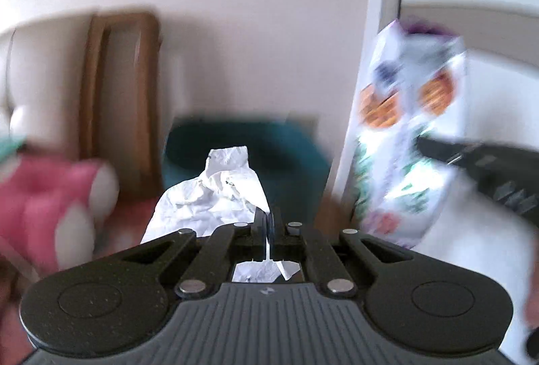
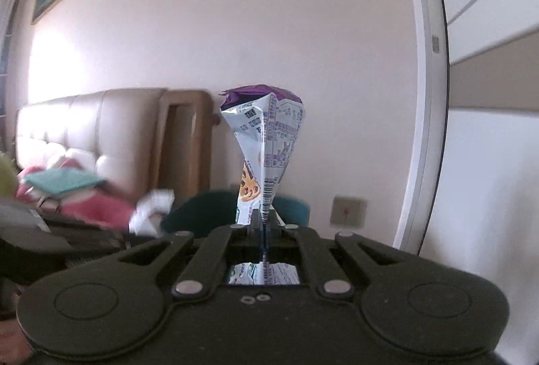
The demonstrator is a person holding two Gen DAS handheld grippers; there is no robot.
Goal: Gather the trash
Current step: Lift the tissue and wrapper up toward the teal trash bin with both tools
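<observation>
A crumpled white paper [image 1: 215,196] sticks up and to the left from my left gripper [image 1: 268,220], whose jaws are shut on its edge. My right gripper [image 2: 263,220] is shut on the lower end of a white and purple snack wrapper [image 2: 267,135] with cookie pictures, which stands upright above the fingers. In the left wrist view that same wrapper [image 1: 404,115] hangs blurred at the right, with the right gripper's dark body [image 1: 488,176] behind it. The right wrist view shows the white paper [image 2: 151,210] blurred at the lower left.
A cream padded headboard [image 2: 91,129] with a wooden frame [image 2: 188,139] stands against the pale wall. Pink bedding [image 1: 43,193] and a teal cloth [image 2: 60,181] lie on the bed. A dark teal chair [image 1: 249,149] sits ahead. A white door frame [image 2: 424,115] rises at the right.
</observation>
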